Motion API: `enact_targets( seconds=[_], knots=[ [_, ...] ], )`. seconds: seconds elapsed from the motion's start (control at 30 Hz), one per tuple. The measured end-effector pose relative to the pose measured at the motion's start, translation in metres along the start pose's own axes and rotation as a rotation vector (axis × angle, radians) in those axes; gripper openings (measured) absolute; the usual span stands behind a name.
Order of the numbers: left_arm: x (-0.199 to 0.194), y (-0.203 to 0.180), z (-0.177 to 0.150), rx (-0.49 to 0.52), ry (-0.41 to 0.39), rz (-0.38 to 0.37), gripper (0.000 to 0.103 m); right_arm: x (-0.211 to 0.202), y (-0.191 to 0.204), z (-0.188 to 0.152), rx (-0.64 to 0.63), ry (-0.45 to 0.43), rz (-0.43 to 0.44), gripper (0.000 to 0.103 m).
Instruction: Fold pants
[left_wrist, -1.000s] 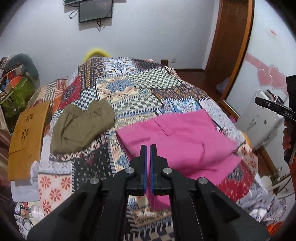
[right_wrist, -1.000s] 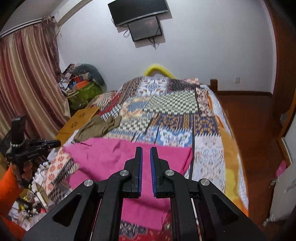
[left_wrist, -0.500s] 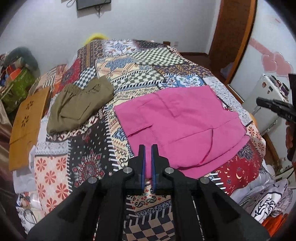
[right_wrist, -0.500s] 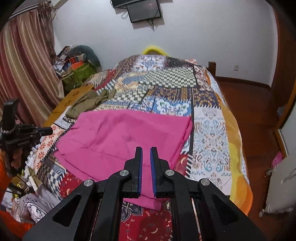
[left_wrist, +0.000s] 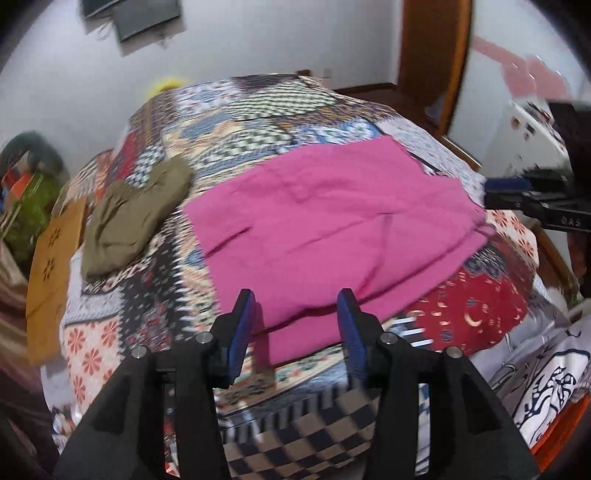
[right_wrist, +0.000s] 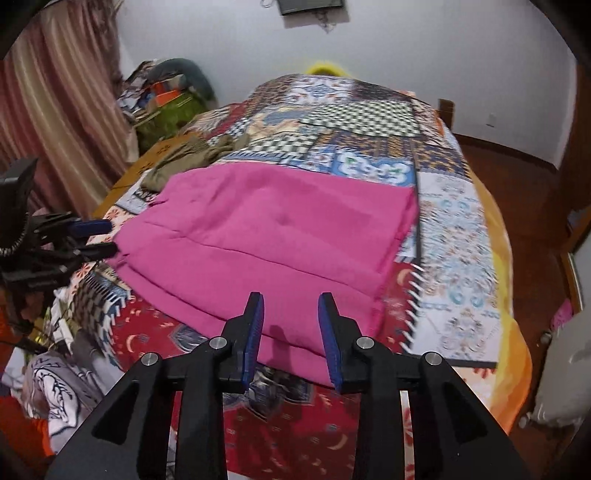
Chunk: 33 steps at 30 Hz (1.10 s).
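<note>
Both pairs of fingers have parted since half a second ago, when they were pressed together, and both cameras have come lower toward the near edge of the pink pants. The left gripper now stands wide open with nothing between its fingers, and the right gripper is open too, a little narrower, equally empty.

The pink pants lie flat on the patchwork bedspread, already doubled over in layers, their lower edge hanging toward the foot of the bed. Their long axis runs across the bed, side to side; which end is the waist I cannot tell.

This looks like the approach to the next fold. Each gripper would need to drop onto that near edge, close on all layers there, and carry it away over the rest. An olive garment lies just beside the pants, clear of the fold.
</note>
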<state>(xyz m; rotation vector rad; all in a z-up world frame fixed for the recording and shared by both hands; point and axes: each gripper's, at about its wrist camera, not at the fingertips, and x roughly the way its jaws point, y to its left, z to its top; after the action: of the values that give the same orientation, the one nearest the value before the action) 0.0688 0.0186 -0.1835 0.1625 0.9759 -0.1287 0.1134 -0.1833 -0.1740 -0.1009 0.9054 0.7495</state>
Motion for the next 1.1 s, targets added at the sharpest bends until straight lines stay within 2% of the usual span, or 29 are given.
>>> enact_targets(
  seconds=[0.13,0.23,0.37,0.47,0.63,0.8,0.97,1.1],
  knots=[
    [0.009,-0.021,0.005,0.067,0.010,0.003,0.046,0.007,0.018,0.003,-0.060,0.018,0.022,0.028],
    [0.013,-0.034,0.008,0.109,0.014,-0.032,0.046,0.009,0.032,0.004,-0.107,0.023,0.045,0.029],
    [0.017,-0.047,0.012,0.147,0.017,-0.055,0.046,0.014,0.043,0.005,-0.144,0.032,0.059,0.036],
    [0.024,-0.054,0.014,0.160,0.033,-0.076,0.046,0.021,0.048,0.005,-0.166,0.049,0.073,0.036],
    [0.034,-0.056,0.018,0.126,0.037,-0.097,0.047,0.030,0.054,0.002,-0.180,0.079,0.084,0.036],
    [0.037,-0.046,0.029,0.061,0.062,-0.159,0.034,0.034,0.062,0.004,-0.211,0.092,0.075,0.036],
    [0.037,-0.040,0.036,0.022,0.078,-0.196,0.032,0.040,0.066,0.007,-0.241,0.104,0.070,0.042],
    [0.038,-0.037,0.040,0.015,0.088,-0.209,0.028,0.044,0.069,0.009,-0.259,0.099,0.051,0.042]
  ],
)
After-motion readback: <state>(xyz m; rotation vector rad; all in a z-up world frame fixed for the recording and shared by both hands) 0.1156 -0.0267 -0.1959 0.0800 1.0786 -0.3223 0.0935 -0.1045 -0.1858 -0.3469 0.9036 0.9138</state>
